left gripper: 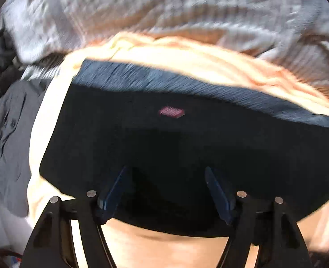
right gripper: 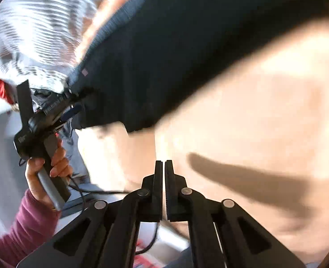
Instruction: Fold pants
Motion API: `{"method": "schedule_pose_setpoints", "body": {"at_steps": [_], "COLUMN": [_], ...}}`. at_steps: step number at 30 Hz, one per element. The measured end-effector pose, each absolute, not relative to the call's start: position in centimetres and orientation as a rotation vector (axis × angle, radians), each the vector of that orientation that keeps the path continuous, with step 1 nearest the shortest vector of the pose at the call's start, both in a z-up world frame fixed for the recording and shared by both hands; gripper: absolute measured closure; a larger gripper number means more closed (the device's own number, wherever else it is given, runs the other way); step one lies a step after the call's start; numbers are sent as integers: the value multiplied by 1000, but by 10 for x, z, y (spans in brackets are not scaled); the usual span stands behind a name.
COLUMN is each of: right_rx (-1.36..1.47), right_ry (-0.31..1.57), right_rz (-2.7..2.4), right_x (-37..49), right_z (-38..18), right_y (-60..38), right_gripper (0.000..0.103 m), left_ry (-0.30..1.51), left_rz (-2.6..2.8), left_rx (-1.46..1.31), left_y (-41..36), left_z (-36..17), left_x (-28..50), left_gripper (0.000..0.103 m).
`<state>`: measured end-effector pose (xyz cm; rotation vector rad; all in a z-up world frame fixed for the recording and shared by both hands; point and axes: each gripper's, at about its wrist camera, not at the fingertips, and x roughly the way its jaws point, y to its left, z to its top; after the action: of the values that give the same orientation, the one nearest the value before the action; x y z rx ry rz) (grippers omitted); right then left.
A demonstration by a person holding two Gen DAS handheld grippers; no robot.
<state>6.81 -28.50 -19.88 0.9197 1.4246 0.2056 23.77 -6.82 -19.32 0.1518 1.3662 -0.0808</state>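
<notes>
dark knit pants part-folded on a peach blanket; left tongs spread over them, right tongs pinched empty.

the pants [left gripper: 168, 143] lie flat as a wide dark slab directly beneath and ahead of the left gripper [left gripper: 166, 192], whose fingers stand wide, straddling the cloth; contact cannot be told. the right gripper [right gripper: 163, 189] sits near the pants' close edge, jaws together with nothing between, over the bare blanket [right gripper: 253, 111]. judged soft, light, limp and non-slippery: the cloth will sag and drag. best hold is the ribbed waistband [left gripper: 186, 84] at the far edge, or a corner, pinching all layers. striped fabric [left gripper: 164, 6] lies beyond.
</notes>
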Motion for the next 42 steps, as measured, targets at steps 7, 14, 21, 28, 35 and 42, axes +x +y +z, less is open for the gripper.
{"method": "schedule_pose_setpoints", "body": {"at_steps": [7, 14, 21, 28, 35, 42], "right_rx": [652, 589, 633, 612, 397, 493], "right_ry": [1299, 1305, 1238, 1222, 1263, 1320], "right_rz": [79, 41, -301, -290, -237, -223], "right_x": [173, 216, 179, 121, 83, 52], "right_z": [-183, -218, -210, -166, -181, -165], "right_y": [-335, -361, -484, -484, -413, -432], "right_gripper": [98, 103, 103, 39, 39, 35], "left_ry": [1339, 1285, 1305, 1352, 1413, 1466], "left_rz": [-143, -40, 24, -126, -209, -175], "left_rx": [168, 287, 258, 263, 409, 398], "left_y": [-131, -158, -139, -142, -183, -184], "left_z": [-211, -241, -242, -201, -239, -226], "left_x": [276, 293, 325, 279, 174, 183], "left_gripper": [30, 26, 26, 26, 24, 23]}}
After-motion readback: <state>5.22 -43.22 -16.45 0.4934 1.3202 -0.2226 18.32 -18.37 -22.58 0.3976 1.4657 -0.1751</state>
